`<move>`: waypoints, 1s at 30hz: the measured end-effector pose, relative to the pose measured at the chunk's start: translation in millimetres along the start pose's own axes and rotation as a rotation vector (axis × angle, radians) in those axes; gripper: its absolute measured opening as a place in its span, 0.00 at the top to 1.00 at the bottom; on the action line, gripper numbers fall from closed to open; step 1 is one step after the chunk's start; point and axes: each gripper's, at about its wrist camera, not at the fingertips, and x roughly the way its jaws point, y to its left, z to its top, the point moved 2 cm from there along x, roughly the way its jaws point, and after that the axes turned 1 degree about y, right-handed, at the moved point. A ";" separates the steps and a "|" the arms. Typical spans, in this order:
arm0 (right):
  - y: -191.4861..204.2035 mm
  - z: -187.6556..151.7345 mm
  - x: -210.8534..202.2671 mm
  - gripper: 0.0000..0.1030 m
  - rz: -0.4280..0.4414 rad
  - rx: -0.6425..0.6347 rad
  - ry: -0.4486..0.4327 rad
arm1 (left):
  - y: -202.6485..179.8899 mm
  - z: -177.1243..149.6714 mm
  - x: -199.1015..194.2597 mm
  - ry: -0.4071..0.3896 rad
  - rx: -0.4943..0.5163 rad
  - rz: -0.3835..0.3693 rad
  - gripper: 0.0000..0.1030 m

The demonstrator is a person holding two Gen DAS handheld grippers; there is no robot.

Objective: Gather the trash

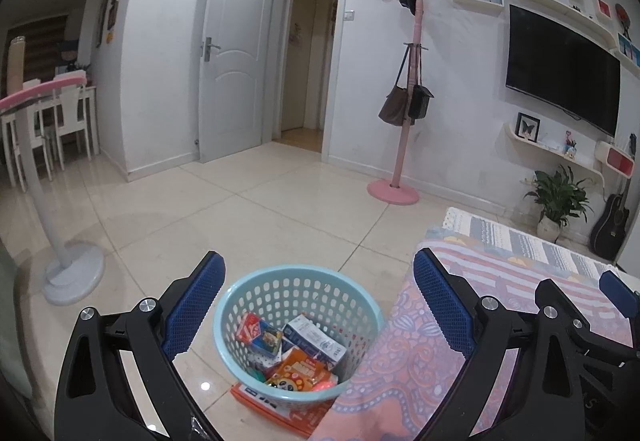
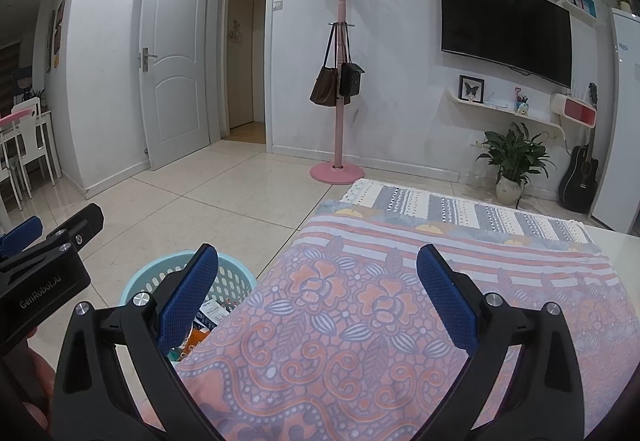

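Since both grippers are hanging wide open with nothing between their fingers, it's looking like a between-items pause: the left gripper [image 1: 318, 305] is hovering right above the light blue basket [image 1: 298, 333], the right gripper [image 2: 318, 297] is sitting over the patterned cloth [image 2: 380, 321] beside it. The basket is standing upright on the tiled floor [image 1: 260, 217], mouth facing up, tucked against the cloth's edge and partly on an orange flat box [image 1: 280, 413]. Inside it, a few cartons and wrappers are lying tilted every which way; the white-blue carton [image 1: 316, 341] is running its long axis from near-left to far-right. No loose trash is showing on the cloth, so the next move is probably calling for a look around for leftovers, or maybe pulling that orange box out from under the basket
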 end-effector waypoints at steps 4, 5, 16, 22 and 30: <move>-0.2 0.2 -0.1 0.08 -0.001 0.000 0.000 | 0.2 -1.2 0.6 0.002 0.003 -0.003 0.10; -0.3 0.3 -0.1 0.08 -0.001 0.000 0.000 | 0.0 -1.1 0.8 0.002 0.004 -0.003 0.10; -0.8 0.8 0.1 0.08 0.003 0.002 0.005 | -5.4 -2.8 -1.6 -0.009 0.027 0.008 0.10; -0.7 0.9 -0.2 0.08 0.003 0.002 0.004 | -7.3 -3.7 -0.6 -0.002 0.024 0.003 0.10; -1.1 1.0 0.3 0.08 0.004 0.003 0.005 | -7.4 -3.3 -0.7 -0.003 0.023 0.002 0.10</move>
